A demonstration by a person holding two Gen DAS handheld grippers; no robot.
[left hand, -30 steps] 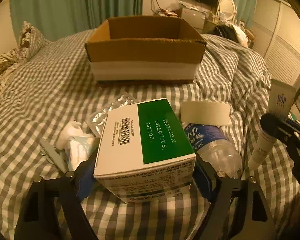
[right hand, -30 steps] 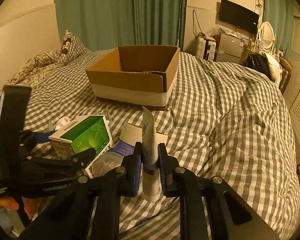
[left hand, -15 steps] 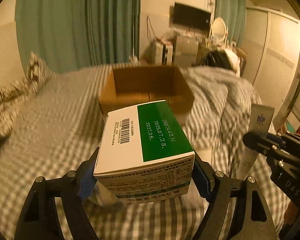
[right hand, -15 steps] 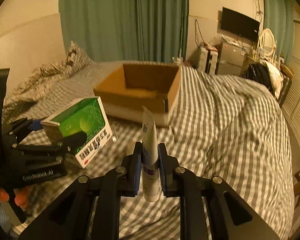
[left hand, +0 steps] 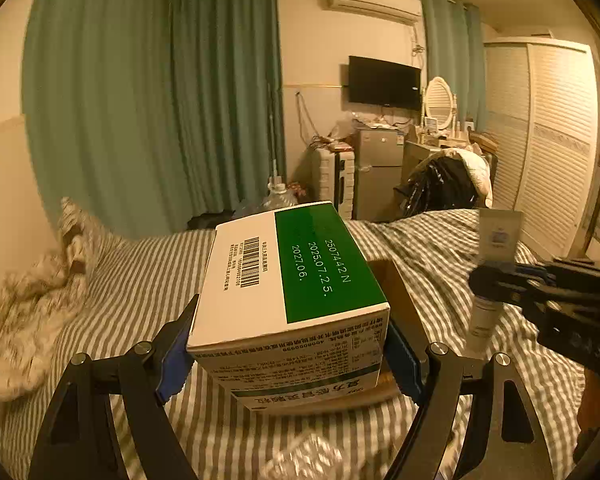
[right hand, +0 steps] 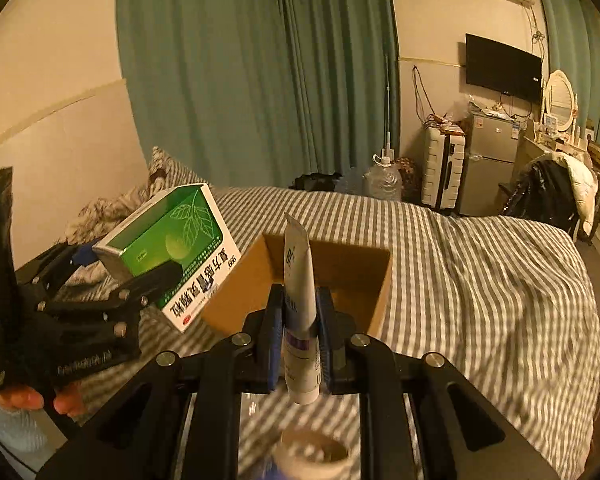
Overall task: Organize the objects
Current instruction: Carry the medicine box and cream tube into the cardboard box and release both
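Observation:
My left gripper (left hand: 287,354) is shut on a green and white medicine box (left hand: 287,292), held in the air above the bed; it also shows in the right wrist view (right hand: 171,248). My right gripper (right hand: 300,336) is shut on a white cream tube (right hand: 297,304), held upright with its cap down; the tube also shows in the left wrist view (left hand: 494,268). The open cardboard box (right hand: 340,276) lies on the bed just beyond both grippers; in the left wrist view only a part of it (left hand: 400,292) shows behind the medicine box.
The bed has a grey checked cover (right hand: 480,280) and pillows (left hand: 27,280) at the left. A roll of tape (right hand: 314,450) and a blister pack (left hand: 304,460) lie below the grippers. A fridge (right hand: 488,164), suitcase (right hand: 442,168) and wardrobe (left hand: 548,148) stand beyond the bed.
Both grippers have risen from the bed and moved forward toward the cardboard box, carrying the medicine box and the tube. The items left on the bed have dropped out of view.

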